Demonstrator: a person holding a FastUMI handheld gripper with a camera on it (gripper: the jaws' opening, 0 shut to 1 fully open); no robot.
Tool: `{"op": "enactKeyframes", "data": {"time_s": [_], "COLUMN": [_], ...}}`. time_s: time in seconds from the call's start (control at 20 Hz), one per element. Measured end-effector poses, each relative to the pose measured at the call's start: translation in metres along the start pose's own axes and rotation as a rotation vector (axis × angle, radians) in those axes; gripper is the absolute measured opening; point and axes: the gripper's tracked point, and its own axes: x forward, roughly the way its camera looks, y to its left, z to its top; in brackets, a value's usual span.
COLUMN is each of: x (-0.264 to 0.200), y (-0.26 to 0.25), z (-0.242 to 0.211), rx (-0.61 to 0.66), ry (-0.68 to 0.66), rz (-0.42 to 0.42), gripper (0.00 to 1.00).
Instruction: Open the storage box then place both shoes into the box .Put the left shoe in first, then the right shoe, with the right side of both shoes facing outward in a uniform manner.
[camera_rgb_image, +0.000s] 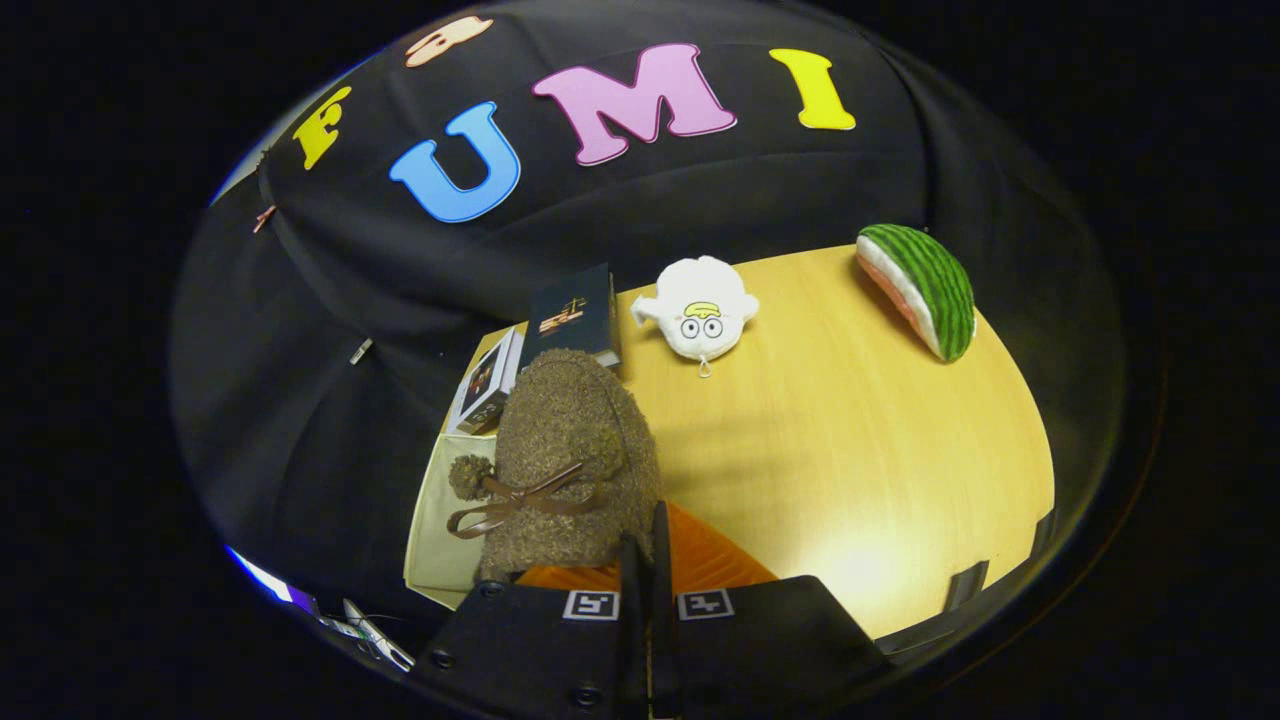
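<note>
A brown fuzzy shoe (570, 440) with a brown ribbon bow and a pompom hangs just ahead of my fingers, toe pointing away from me. Its orange lining (705, 565) shows at the opening beside the fingers. My gripper (647, 535) is shut on the shoe's rim, the two fingers almost touching with the edge pinched between them. Under and to the left of the shoe lies the beige storage box (432, 530), at the table's left end. The shoe covers most of the box, so I cannot tell how its lid stands.
Two books (575, 315) lie beyond the shoe by the black cloth wall. A white plush toy (700, 310) sits next to them, and a watermelon-slice cushion (925, 290) at the far right. The wooden table (860, 450) spreads to the right of the fingers.
</note>
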Motion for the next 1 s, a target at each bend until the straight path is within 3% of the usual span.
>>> {"op": "enactKeyframes", "data": {"time_s": [0.25, 0.45, 1.0], "x": [0.026, 0.051, 0.099], "y": [0.074, 0.104, 0.092], "z": [-0.033, -0.044, -0.069], "rx": [0.047, 0.039, -0.027], "ry": [0.094, 0.136, 0.166], "rz": [0.006, -0.032, -0.238], "gripper": [0.06, 0.07, 0.08]}}
